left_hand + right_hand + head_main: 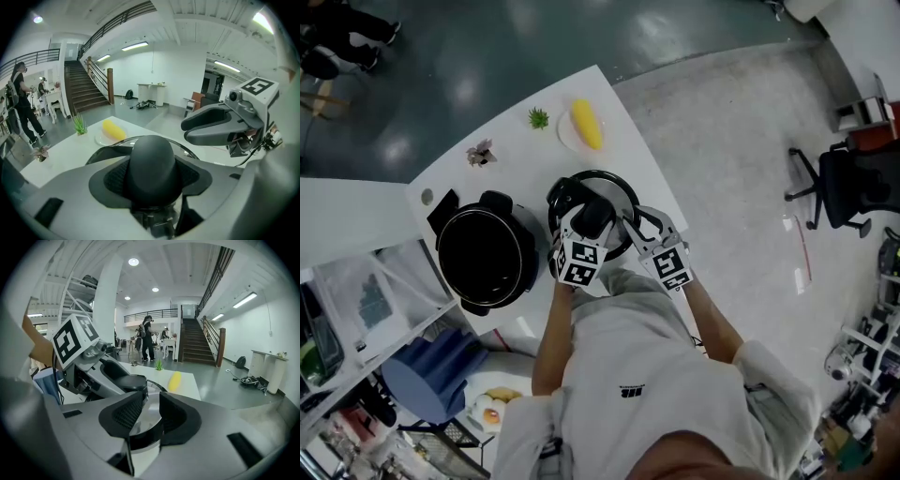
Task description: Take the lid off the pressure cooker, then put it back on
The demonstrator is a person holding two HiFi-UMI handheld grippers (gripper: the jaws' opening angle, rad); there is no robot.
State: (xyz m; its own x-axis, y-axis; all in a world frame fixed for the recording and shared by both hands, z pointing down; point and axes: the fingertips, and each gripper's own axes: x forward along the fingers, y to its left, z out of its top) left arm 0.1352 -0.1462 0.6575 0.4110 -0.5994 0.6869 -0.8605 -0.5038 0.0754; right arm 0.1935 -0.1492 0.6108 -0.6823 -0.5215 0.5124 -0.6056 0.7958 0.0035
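Site: white table (511, 164), seen from above. Landmark: the open black pressure cooker pot (483, 253), standing with no lid on it.

- Lid (614, 192): glass with a black rim, just to the right of the pot in the head view, level with it. I cannot tell whether it rests on the table or hangs just clear.
- Left gripper (591, 223): on the side of the lid away from the pot's far edge and nearest the person. Its own view shows the jaws about half spread, with the lid's black knob (152, 164) filling the space between them. The ribbed pads (115, 176) sit against the knob on both sides, so the hold is firm.
- Right gripper (636, 225): on the edge of the lid farthest from the pot. Its pads (126, 413) stand a narrow gap apart. The rim and glass of the lid (146, 420) run across that gap. Whether the pads actually bite on the rim cannot be made out.
- Beyond the pot, toward the far table edge: a small plate (567, 131) carrying a yellow corn-shaped piece (586, 124), with a little green plant (538, 118) just beside it on the pot's side.
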